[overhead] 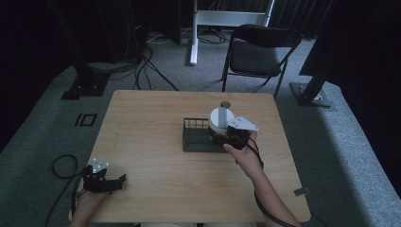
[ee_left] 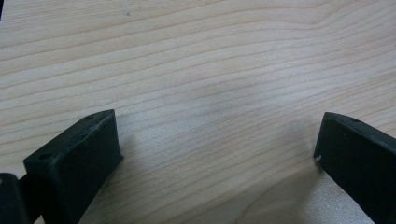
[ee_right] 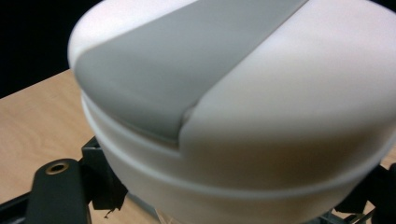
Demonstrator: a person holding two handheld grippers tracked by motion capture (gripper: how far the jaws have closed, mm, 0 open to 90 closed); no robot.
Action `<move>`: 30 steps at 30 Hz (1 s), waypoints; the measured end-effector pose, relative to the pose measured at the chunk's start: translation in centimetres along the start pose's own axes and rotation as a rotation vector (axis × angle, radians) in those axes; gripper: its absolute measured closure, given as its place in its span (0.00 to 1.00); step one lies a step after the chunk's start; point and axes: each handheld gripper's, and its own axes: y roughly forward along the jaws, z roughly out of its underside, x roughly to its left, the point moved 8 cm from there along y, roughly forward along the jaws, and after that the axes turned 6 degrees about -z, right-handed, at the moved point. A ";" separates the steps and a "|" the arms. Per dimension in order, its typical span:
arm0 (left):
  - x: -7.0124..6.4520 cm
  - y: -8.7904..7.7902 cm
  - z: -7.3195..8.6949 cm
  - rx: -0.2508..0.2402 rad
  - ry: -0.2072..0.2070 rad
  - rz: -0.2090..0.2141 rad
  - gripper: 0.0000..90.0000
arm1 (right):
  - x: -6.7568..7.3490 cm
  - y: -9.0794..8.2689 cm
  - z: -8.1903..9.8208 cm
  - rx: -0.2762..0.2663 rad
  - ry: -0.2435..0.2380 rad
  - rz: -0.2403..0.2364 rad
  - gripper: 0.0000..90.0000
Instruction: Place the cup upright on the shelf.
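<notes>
A white round container [overhead: 220, 118] with a grey band across its lid stands at the right end of a black wire basket [overhead: 191, 142] in the middle of the table. My right gripper [overhead: 221, 135] comes in from the right and is shut on the container's lower body. In the right gripper view the container [ee_right: 243, 102] sits very close, with a black jaw on each side of it and the right gripper [ee_right: 219, 200] clamped low on it. My left gripper [overhead: 120, 182] rests open near the table's front left corner. In the left gripper view, the left gripper [ee_left: 217, 140] has only bare wood between its jaws.
A small dark round disc [overhead: 225, 104] lies on the wooden table [overhead: 151, 113] just behind the container. A black folding chair [overhead: 260, 49] stands beyond the far edge. Cables [overhead: 142, 66] trail over the grey carpet at the back left.
</notes>
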 end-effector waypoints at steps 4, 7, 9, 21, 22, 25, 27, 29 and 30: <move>0.0 0.0 0.0 0.000 0.000 0.000 0.01 | -0.7 0.7 -0.3 0.001 0.017 0.044 0.20; 0.0 0.0 0.0 0.000 -0.001 0.000 0.01 | -1.1 1.3 -0.6 0.004 0.016 0.069 0.20; 0.0 0.0 0.0 0.000 -0.001 0.000 0.01 | -1.2 1.7 -0.6 0.011 0.018 0.082 0.20; 0.0 0.0 0.0 0.000 -0.001 0.000 0.01 | -1.9 3.8 0.6 0.062 0.079 0.147 0.20; 0.0 0.0 0.0 0.000 0.000 0.000 0.01 | -1.8 4.0 0.7 0.070 0.073 0.148 0.20; 0.0 0.0 0.0 0.000 0.000 0.000 0.01 | -1.7 4.4 0.8 0.082 0.072 0.157 0.20; 0.0 0.0 0.0 0.000 0.000 0.000 0.01 | -1.7 4.5 0.9 0.086 0.077 0.156 0.20; 0.0 0.0 0.0 0.001 0.000 0.000 0.01 | -1.5 4.9 1.2 0.104 0.083 0.158 0.20; 0.0 0.0 0.0 0.000 -0.001 0.000 0.01 | -1.5 5.0 1.3 0.113 0.086 0.162 0.20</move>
